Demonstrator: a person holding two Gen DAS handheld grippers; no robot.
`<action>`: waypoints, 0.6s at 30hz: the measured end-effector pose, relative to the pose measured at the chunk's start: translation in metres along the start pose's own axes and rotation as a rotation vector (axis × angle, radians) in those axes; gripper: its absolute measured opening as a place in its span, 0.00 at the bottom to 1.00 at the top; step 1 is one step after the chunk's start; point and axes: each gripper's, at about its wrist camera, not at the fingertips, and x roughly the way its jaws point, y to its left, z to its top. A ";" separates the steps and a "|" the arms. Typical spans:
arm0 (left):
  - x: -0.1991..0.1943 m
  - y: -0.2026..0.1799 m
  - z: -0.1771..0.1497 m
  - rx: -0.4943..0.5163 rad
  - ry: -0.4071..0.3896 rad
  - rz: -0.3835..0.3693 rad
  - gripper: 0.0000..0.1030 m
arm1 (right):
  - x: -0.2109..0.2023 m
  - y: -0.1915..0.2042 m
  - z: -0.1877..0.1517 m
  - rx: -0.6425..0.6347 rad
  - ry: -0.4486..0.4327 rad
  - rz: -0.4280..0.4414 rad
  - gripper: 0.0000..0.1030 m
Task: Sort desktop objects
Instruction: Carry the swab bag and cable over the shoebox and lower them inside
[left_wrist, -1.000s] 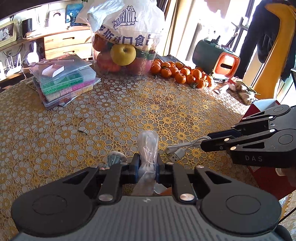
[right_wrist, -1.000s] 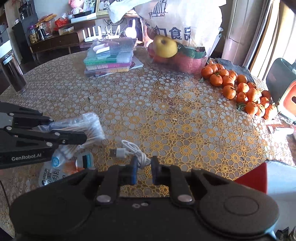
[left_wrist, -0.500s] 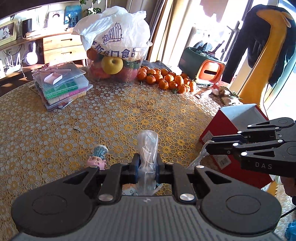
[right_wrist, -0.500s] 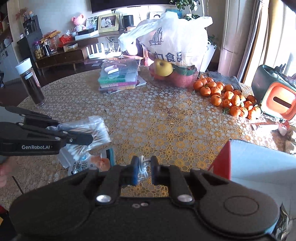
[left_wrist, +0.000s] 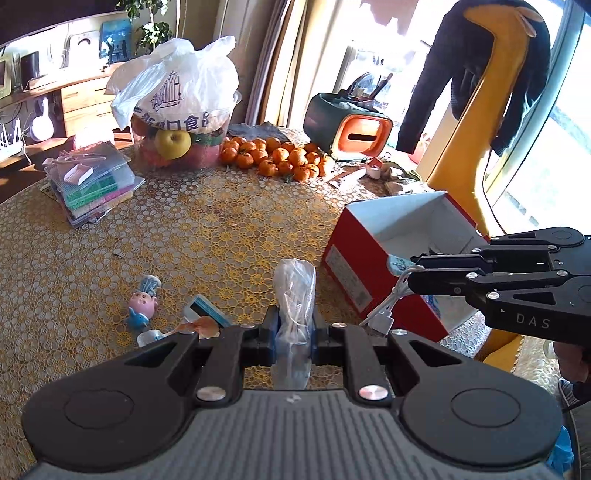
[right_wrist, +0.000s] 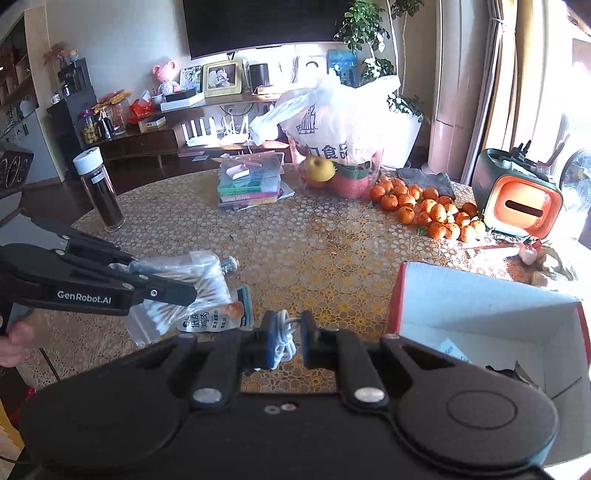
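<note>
My left gripper is shut on a clear bag of cotton swabs, lifted above the table; the same bag shows in the right wrist view beside the left gripper. My right gripper is shut on a white USB cable; the cable hangs from the right gripper near the open red box. The box has white inner walls and some items inside. A pink figurine and a snack packet lie on the table.
The round table has a gold lace cloth. At the back stand a fruit bag, a pile of tangerines, stacked plastic cases and a green-orange organiser. A dark bottle stands far left.
Both grippers have risen and drawn back from the table with the swab bag and the cable. The red box has come into fuller view, with the cable now hanging beside it.
</note>
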 end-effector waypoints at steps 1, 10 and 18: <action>-0.003 -0.006 0.002 0.003 -0.001 -0.006 0.14 | -0.007 -0.002 -0.001 0.001 -0.008 -0.002 0.11; -0.011 -0.063 0.021 0.071 -0.012 -0.029 0.14 | -0.057 -0.030 -0.008 0.019 -0.077 -0.053 0.11; 0.012 -0.110 0.035 0.117 0.008 -0.056 0.14 | -0.074 -0.073 -0.023 0.071 -0.092 -0.114 0.11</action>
